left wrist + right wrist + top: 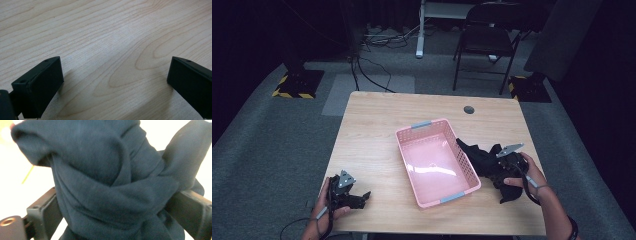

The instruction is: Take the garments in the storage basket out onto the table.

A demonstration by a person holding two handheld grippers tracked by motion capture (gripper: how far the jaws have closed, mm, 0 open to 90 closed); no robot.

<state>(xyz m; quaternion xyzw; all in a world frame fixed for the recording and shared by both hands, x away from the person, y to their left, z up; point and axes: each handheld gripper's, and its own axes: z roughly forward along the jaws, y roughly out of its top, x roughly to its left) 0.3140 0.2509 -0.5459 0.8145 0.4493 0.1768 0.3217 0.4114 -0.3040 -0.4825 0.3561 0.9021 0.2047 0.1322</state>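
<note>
One pink basket point(437, 162) is seen at the centre of the high view, set at a slant on the wooden counter point(377, 125), with bare wood left open along the upper and left parts of the frame. One dark cloth point(484, 159) lies bunched against the basket's right wall, near the counter's right edge. The right tongs point(497, 170) are clamped around that cloth (folds are pressed between both jaws in the right gripper view). The left tongs point(362, 198) are held wide apart at the lower left, close to the counter's near edge, nothing between them.
</note>
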